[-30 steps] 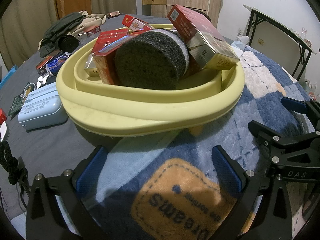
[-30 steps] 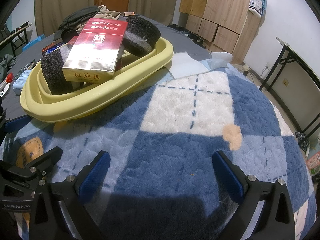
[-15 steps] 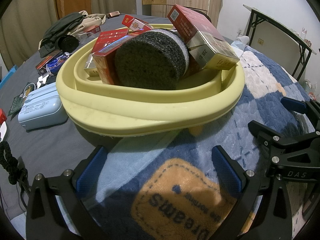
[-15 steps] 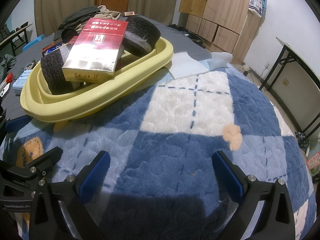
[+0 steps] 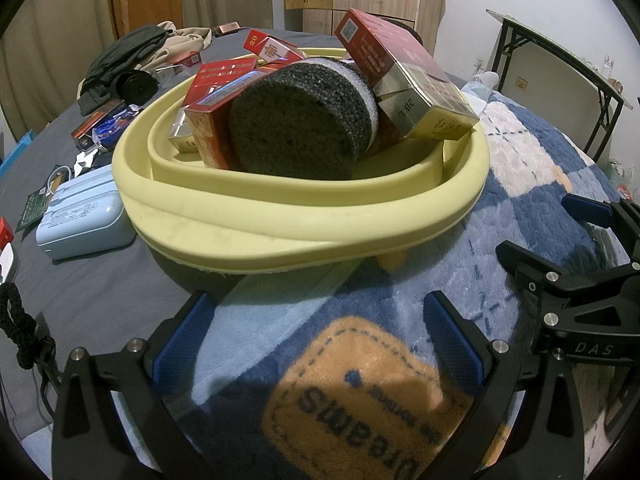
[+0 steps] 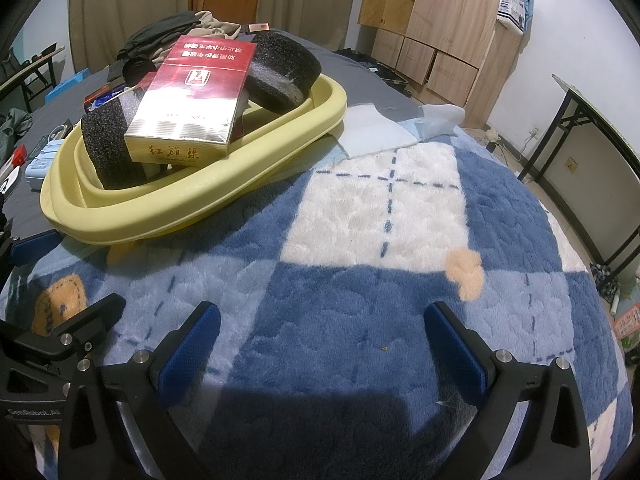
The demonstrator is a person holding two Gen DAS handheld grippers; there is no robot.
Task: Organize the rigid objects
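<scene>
A pale yellow basin rests on the blue checked blanket. It holds a black foam cylinder, a second foam cylinder, a large red and gold carton and smaller red boxes. My left gripper stands open just short of the basin's near rim, with nothing between its fingers. My right gripper is open over bare blanket, to the right of the basin. Each gripper shows at the edge of the other's view.
A light blue case lies left of the basin on the grey sheet, with small packets and dark clothes beyond. A wooden wardrobe and a black-legged table stand off the bed at right.
</scene>
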